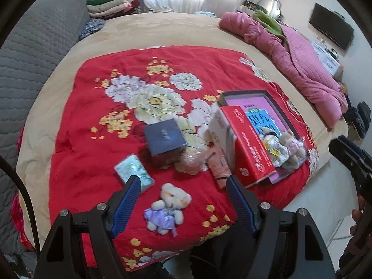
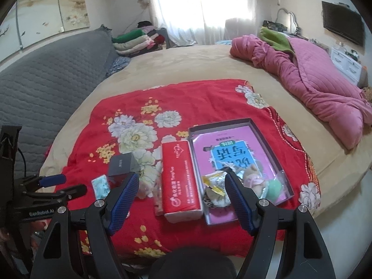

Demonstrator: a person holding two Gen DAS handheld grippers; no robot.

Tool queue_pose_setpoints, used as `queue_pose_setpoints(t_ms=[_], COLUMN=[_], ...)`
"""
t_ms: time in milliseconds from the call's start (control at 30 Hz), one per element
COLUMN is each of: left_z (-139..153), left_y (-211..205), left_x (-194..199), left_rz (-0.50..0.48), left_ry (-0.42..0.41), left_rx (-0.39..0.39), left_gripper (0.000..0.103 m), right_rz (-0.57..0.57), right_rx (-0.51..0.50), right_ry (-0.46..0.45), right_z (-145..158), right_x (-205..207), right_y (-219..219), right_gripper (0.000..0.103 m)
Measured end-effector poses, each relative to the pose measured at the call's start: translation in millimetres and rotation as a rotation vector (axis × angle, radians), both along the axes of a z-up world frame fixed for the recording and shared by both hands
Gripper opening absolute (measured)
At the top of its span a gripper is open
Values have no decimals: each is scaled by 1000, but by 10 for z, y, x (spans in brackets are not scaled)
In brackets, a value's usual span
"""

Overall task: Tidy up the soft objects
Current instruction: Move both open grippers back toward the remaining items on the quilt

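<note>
Lying face-up near the front edge of the red floral blanket [image 1: 76, 139]: small white teddy [image 1: 168, 207] in a lilac dress, cream limbs, orange muzzle patch. Left gripper [image 1: 183, 186] hangs over it, jaws apart, nothing between them. Right gripper [image 2: 181, 183] likewise spread and empty, above the red tissue box [image 2: 180, 176]. Shallow box tray [image 2: 267, 139] sits toward the blanket's right edge, holding more plush toys [image 1: 290, 146] and a green soft ball [image 2: 275, 189].
</note>
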State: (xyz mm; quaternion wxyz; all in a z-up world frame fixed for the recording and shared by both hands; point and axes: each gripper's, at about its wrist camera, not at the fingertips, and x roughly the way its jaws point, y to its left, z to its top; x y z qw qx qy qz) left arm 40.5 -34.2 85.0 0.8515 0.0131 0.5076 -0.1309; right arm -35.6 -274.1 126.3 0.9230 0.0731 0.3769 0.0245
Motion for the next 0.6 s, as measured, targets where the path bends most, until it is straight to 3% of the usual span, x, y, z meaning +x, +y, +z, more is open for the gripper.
queue_pose_setpoints(t_ms=[367, 600], left_z=[-139, -407], left_y=[545, 590], left_x=[45, -36], left_rz=[100, 66], left_ry=[32, 68], left_rx=[-3, 4], left_gripper=[75, 75], right_rz=[88, 124], right_rx=[-6, -24], right_ry=[24, 61], right_z=[-124, -288], right_x=[73, 145], right_y=[335, 501], right_gripper=[77, 77])
